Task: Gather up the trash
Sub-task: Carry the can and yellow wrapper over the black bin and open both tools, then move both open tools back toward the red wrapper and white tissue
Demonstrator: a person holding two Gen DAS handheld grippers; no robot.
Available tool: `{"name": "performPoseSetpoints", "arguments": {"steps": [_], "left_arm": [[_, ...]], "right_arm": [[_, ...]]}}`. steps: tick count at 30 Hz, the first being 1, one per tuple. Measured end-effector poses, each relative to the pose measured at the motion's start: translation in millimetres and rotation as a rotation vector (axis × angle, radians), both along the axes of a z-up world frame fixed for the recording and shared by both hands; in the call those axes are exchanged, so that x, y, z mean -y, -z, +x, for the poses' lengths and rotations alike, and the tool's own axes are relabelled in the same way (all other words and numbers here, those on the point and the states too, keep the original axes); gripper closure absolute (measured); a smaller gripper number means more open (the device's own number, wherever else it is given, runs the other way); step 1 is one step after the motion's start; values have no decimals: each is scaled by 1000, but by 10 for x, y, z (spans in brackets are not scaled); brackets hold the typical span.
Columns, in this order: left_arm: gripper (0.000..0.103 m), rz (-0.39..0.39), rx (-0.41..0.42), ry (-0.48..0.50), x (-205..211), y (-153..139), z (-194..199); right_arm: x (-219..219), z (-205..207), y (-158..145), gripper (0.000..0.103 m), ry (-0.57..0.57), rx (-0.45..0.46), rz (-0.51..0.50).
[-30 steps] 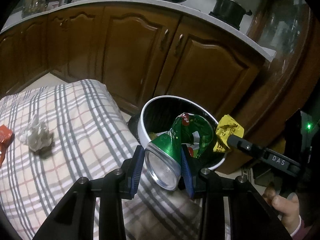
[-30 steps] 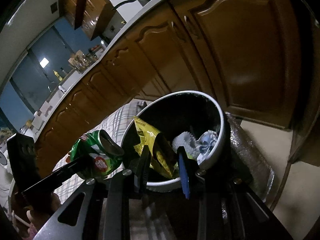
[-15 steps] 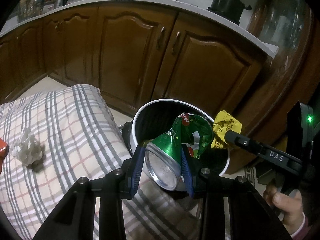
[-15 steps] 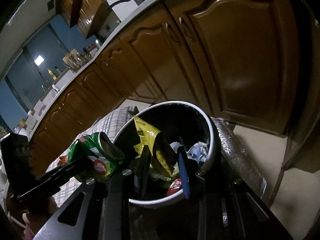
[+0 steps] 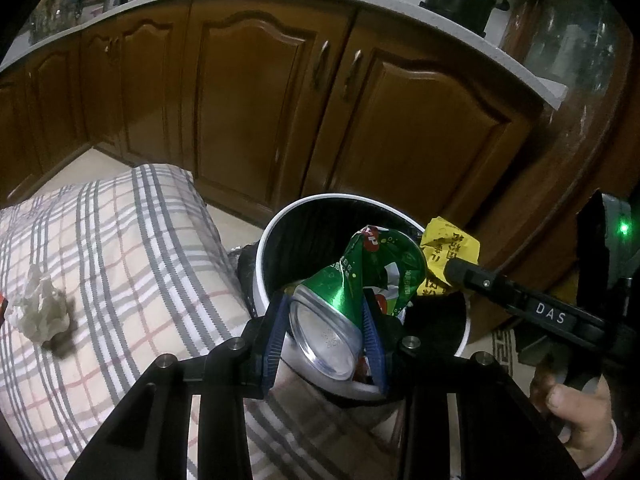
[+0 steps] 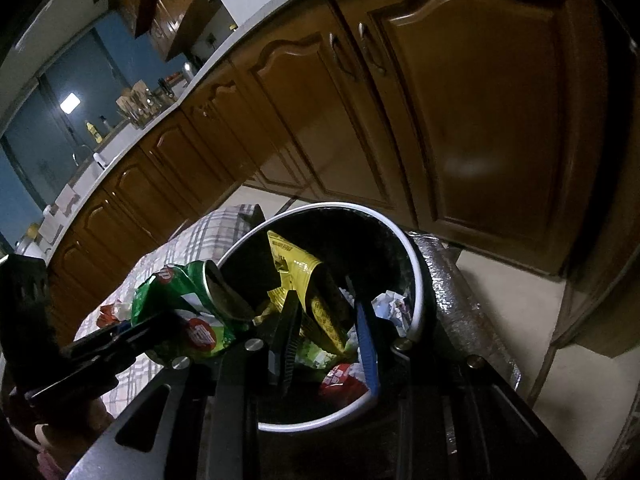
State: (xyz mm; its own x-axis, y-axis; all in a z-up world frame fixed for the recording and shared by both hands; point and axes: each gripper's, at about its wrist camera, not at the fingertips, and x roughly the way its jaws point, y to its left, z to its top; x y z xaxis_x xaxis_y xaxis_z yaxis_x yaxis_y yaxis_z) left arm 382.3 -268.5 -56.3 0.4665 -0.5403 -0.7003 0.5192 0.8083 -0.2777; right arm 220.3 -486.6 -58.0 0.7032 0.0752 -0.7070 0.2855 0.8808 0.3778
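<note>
Can: one crushed green soda can point(image 5: 352, 280), silver base toward the camera, body bent and creased, held over the near rim of the bin.
Wrapper: one crumpled yellow wrapper point(image 6: 308, 280) with dark print, held above the bin's mouth.
Bin: one round bin point(image 5: 280, 236) with a white rim and black liner, on the floor in front of brown cabinets; paper and red scraps lie inside.
Other trash: one crumpled paper ball point(image 5: 40, 312) on the checked cloth, far left of the bin.
Left hand-held gripper point(image 5: 326, 320): angled downward, blue pads clenched on the can.
Right hand-held gripper point(image 6: 326, 332): angled downward over the bin, grasping the wrapper; a hand point(image 5: 576, 412) grips its handle.
</note>
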Motion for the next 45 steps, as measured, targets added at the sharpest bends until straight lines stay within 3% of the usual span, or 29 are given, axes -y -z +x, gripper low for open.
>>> {"name": "performPoseSetpoints", "arguments": {"steps": [10, 12, 14, 20, 23, 27, 29, 38, 45], "left_arm": [[67, 11, -18, 0, 71, 20, 61], [67, 9, -28, 0, 81, 9, 74], [50, 6, -38, -11, 63, -3, 85], [43, -43, -39, -31, -141, -30, -4], [42, -53, -40, -52, -325, -1, -104], [42, -65, -57, -93, -642, 77, -243], [42, -70, -68, -122, -841, 118, -333], [37, -69, -94, -270, -1738, 225, -622], [37, -70, -107, -392, -2343, 209, -757]], "right_arm": [[33, 87, 38, 75, -2, -32, -23], [34, 118, 48, 71, -5, -36, -20], [42, 130, 68, 63, -4, -39, -8], [75, 71, 77, 48, 16, -27, 27], [41, 11, 62, 32, 23, -6, 41], [-78, -65, 46, 27, 13, 15, 55], [-170, -104, 34, 19, 5, 26, 63], [-836, -214, -82, 4, -85, 68, 37], [-1460, -73, -79, 3, -194, 74, 32]]}}
